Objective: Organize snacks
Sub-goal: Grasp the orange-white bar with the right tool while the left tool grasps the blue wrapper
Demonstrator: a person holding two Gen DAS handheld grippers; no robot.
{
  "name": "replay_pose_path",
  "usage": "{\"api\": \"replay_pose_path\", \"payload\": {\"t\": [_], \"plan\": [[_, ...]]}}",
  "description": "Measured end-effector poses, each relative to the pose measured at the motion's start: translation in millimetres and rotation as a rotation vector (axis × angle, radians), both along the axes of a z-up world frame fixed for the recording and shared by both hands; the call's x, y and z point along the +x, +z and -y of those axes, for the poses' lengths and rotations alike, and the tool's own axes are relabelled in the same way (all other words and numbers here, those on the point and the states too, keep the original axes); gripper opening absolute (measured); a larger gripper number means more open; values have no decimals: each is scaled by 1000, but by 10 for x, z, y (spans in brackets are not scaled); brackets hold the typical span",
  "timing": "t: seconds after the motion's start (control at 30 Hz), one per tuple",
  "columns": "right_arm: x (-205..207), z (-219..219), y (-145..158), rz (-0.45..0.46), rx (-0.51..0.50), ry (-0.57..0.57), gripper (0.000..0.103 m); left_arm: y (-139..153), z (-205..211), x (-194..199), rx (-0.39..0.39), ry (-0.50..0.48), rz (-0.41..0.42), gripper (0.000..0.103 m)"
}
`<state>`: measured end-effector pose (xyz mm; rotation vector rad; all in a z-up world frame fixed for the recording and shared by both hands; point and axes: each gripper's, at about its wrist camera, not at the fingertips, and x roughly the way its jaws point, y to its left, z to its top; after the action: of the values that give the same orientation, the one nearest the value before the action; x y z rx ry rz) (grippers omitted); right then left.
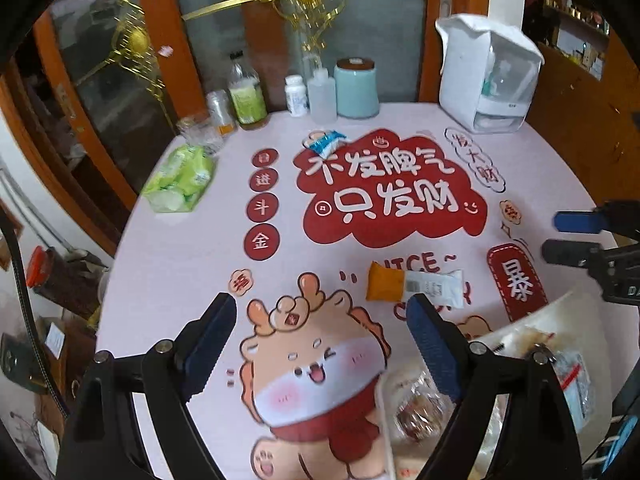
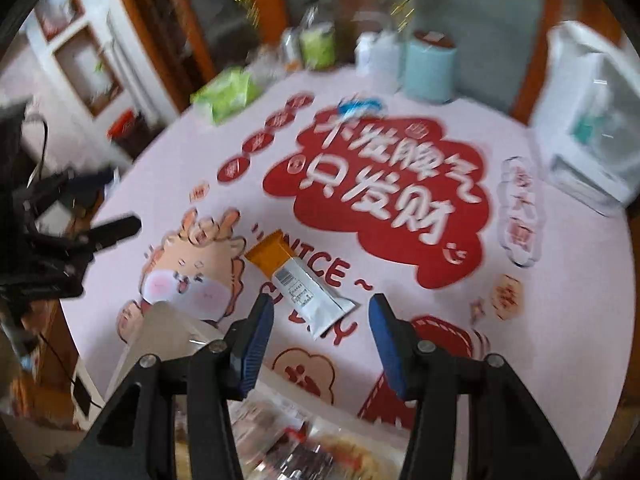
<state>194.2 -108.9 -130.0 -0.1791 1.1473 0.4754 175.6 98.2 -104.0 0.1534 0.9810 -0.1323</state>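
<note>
Green pack (image 1: 180,178): on the table's left side, near the bottles.
Left gripper (image 1: 320,344): wide open, nothing inside, above the dragon picture.
Blue snack (image 1: 325,142): far back, just before the jars.
Orange and white snack (image 2: 299,285): flat on the table (image 2: 560,300), just ahead of the right gripper.
Right gripper (image 2: 322,340): wide open, nothing inside.
White box (image 1: 490,76): back right corner.

An orange-and-white snack bar (image 1: 414,286) lies flat, sealed, mid-surface. A blue-and-white packet (image 1: 325,141) lies farther back. Clear-wrapped snacks (image 1: 424,404) sit in a white container (image 1: 532,314).
</note>
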Motion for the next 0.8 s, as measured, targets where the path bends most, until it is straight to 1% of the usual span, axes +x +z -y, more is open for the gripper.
{"api": "replay_pose_path", "payload": {"t": [0.07, 0.17, 0.27, 0.37, 0.5, 0.63, 0.73, 0.77, 0.8], "plan": [[210, -124, -273, -64, -53, 34, 50, -100, -21, 177, 7, -4, -23, 86], [415, -273, -602, -150, -77, 75, 50, -272, -57, 400, 14, 1, -58, 86], [523, -442, -842, -203, -109, 123, 50, -431, -110, 559, 1, 0, -97, 86], [550, -596, -975, -236, -127, 173, 50, -551, -166, 645, 3, -7, -123, 86], [548, -792, -1103, -244, -181, 240, 50, -689, -230, 680, 16, -12, -150, 86], [570, -863, -1201, -262, -206, 259, 50, -793, -288, 687, 21, -12, -175, 86], [552, -905, -1208, -243, -218, 289, 50, -832, -303, 707, 25, -16, -183, 86], [537, -920, -1213, -237, -223, 298, 49, -835, -302, 713, 25, -19, -184, 86], [534, -922, -1215, -232, -227, 297, 44, -834, -300, 721, 23, -22, -184, 86]]}}
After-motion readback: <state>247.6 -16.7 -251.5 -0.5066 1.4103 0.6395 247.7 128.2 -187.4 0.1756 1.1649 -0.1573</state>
